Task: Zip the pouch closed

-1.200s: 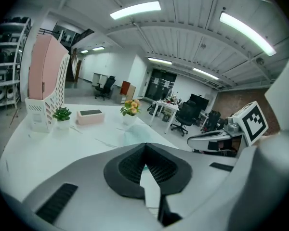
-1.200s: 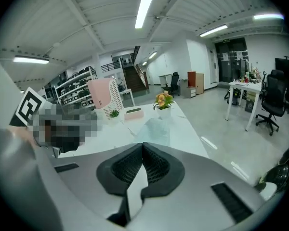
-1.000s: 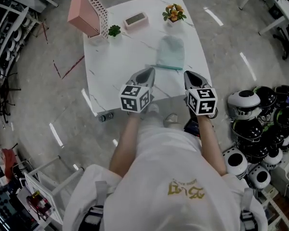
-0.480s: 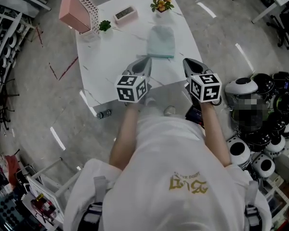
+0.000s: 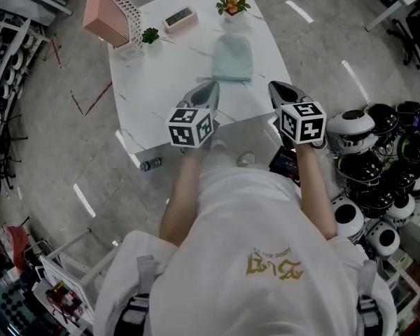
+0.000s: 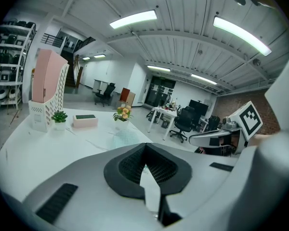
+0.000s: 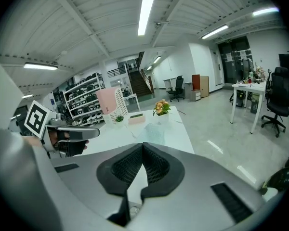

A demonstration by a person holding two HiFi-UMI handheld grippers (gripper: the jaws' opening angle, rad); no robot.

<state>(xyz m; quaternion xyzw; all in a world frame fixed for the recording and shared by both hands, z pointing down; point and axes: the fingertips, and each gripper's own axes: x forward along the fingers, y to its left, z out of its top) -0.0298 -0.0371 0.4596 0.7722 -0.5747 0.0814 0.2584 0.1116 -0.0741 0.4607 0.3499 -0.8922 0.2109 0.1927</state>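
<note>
A pale mint pouch (image 5: pixel 233 58) lies flat on the white table (image 5: pixel 161 96), its zip edge toward me. It also shows faintly beyond the jaws, as the pouch (image 6: pixel 125 138) in the left gripper view and the pouch (image 7: pixel 151 134) in the right gripper view. My left gripper (image 5: pixel 211 87) hovers over the table's near edge, just short of the pouch's near left corner, shut and empty. My right gripper (image 5: pixel 274 85) hangs off the table's near right corner, also shut with nothing in it. Neither touches the pouch.
At the table's far side stand a pink file holder (image 5: pixel 115 12), a small green plant (image 5: pixel 150 36), a pink clock (image 5: pixel 179 19) and a flower pot (image 5: pixel 232 3). Several helmets (image 5: pixel 378 173) sit on the floor at the right. A bottle (image 5: pixel 151 164) lies under the table's edge.
The head view has shifted, so the table sits higher and more to the left in the picture. My right gripper has edged slightly right and up. The left gripper and pouch keep their places.
</note>
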